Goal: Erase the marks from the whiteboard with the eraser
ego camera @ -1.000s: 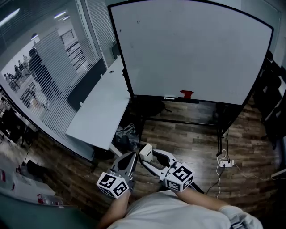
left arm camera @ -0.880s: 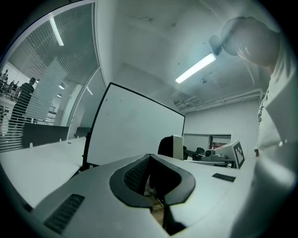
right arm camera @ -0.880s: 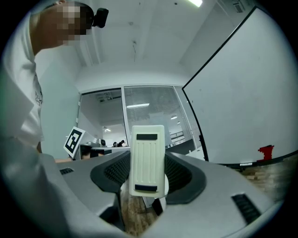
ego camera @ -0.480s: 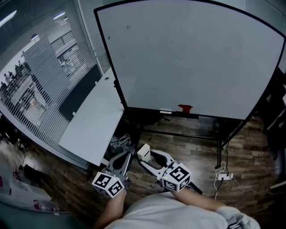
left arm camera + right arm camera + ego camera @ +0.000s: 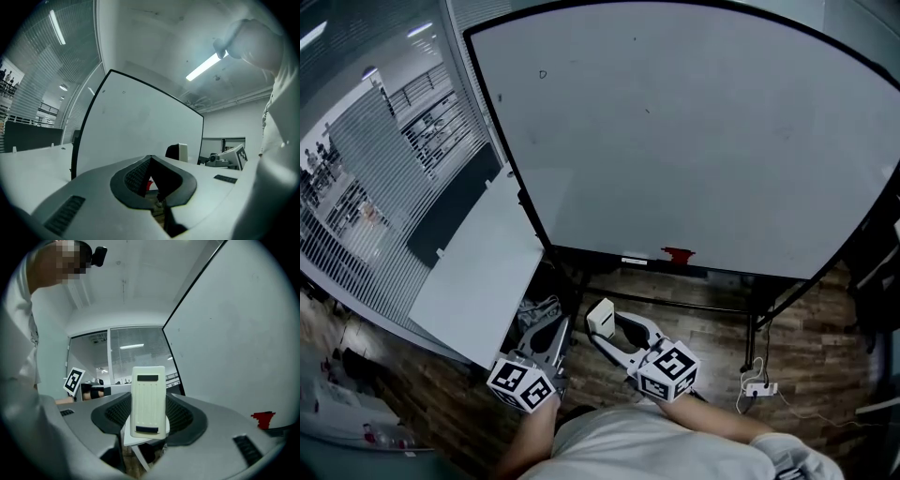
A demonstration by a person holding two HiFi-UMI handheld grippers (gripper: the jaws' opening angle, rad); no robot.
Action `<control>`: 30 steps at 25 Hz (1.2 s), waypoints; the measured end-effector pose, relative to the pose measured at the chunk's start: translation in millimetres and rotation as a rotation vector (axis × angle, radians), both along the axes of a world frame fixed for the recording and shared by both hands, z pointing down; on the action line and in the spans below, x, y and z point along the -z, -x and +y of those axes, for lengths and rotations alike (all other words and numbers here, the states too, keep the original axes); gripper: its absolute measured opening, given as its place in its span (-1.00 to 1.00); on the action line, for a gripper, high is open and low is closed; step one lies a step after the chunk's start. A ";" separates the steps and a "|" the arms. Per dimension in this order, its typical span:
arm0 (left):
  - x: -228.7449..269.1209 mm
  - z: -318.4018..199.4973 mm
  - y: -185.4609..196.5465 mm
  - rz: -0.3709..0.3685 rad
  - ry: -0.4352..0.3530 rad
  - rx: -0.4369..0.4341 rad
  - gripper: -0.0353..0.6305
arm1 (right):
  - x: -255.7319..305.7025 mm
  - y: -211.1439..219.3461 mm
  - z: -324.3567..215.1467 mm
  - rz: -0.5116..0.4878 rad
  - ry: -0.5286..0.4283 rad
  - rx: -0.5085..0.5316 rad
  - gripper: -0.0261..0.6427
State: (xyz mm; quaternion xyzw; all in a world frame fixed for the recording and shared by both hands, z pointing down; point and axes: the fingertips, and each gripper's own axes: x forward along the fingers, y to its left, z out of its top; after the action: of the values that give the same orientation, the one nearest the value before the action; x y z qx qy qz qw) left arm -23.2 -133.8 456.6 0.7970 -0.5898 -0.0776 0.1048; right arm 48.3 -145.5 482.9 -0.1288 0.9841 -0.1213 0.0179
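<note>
Over at the left, a glass wall with slatted blinds (image 5: 384, 159) runs away from me, and beside it a long white table (image 5: 473, 281) reaches to the left edge of the whiteboard (image 5: 694, 141). The person stands on the wooden floor (image 5: 694, 319) in front of the board, in a white shirt (image 5: 656, 441), holding both tools low and close to the body. The left gripper (image 5: 553, 328) points toward the near end of the table; in the left gripper view its tips (image 5: 150, 159) are pressed together with nothing pinched between them. The whiteboard fills most of the far side, dark-framed, on a stand. Its surface is nearly bare, with a small dark mark (image 5: 542, 73) near the upper left corner and a few faint specks further right. Just right of the left tool, the right gripper (image 5: 617, 336) is aimed at the foot of the board and is clamped on the eraser (image 5: 600, 317). In the right gripper view the eraser (image 5: 149, 401) is a cream block standing upright between the ribbed pads, well short of the board. Further right, a small red object (image 5: 678, 254) sits on the ledge along the board's lower edge. On the floor at the right lies a white power strip (image 5: 757, 386) with its cable.
</note>
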 end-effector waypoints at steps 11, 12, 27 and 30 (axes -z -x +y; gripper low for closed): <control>1.9 -86.9 21.9 0.018 -0.027 -0.108 -0.88 | 10.9 19.3 -60.4 0.004 -0.094 -0.075 -0.22; 2.7 -97.4 26.2 0.018 -0.029 -0.124 -0.88 | 11.7 23.4 -68.9 0.008 -0.096 -0.091 -0.22; 37.3 -198.6 96.8 -0.001 -0.069 -0.346 -0.88 | 40.7 108.6 -145.8 0.012 -0.145 -0.237 -0.22; 50.1 -212.3 111.1 -0.018 -0.086 -0.383 -0.88 | 56.1 123.8 -164.8 0.019 -0.194 -0.270 -0.22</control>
State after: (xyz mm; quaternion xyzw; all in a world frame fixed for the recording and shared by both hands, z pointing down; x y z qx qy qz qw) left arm -134.4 -346.1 406.4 0.8990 -0.4245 -0.0741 0.0782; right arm -75.5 -310.3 426.8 -0.2586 0.9650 -0.0210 0.0373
